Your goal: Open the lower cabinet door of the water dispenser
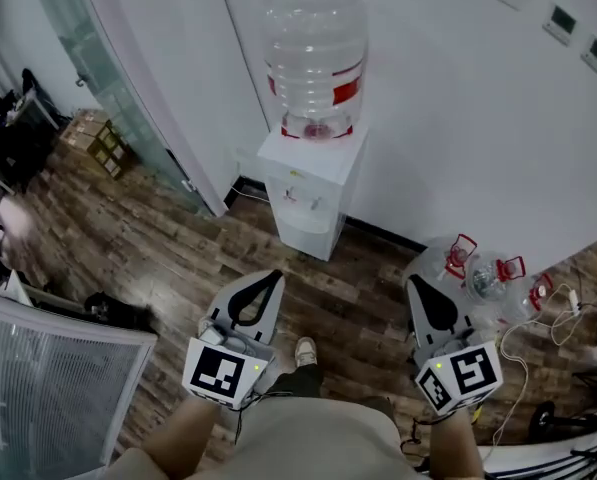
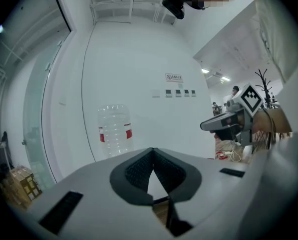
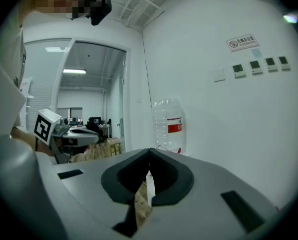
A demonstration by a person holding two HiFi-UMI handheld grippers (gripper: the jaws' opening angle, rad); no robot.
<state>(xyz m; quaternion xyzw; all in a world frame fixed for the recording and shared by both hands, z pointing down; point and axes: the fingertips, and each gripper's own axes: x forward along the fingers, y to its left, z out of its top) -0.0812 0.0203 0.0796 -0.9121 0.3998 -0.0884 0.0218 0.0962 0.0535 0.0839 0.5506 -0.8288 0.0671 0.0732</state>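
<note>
The white water dispenser (image 1: 310,183) stands against the wall with a clear bottle (image 1: 315,63) on top. Its lower cabinet door (image 1: 308,233) looks closed. Both grippers are held low over the wood floor, short of the dispenser and apart from it. My left gripper (image 1: 275,276) is shut with nothing in it, its tips meeting in the left gripper view (image 2: 152,149). My right gripper (image 1: 415,284) is shut and empty too (image 3: 149,150). Each gripper view shows only the bottle (image 2: 114,130) (image 3: 167,126); the jaws hide the cabinet.
A glass partition (image 1: 98,78) runs along the left, with cardboard boxes (image 1: 100,140) beside it. Empty bottles with red handles (image 1: 483,273) and cables (image 1: 553,318) lie on the floor at the right. A white slatted panel (image 1: 38,388) is at the lower left.
</note>
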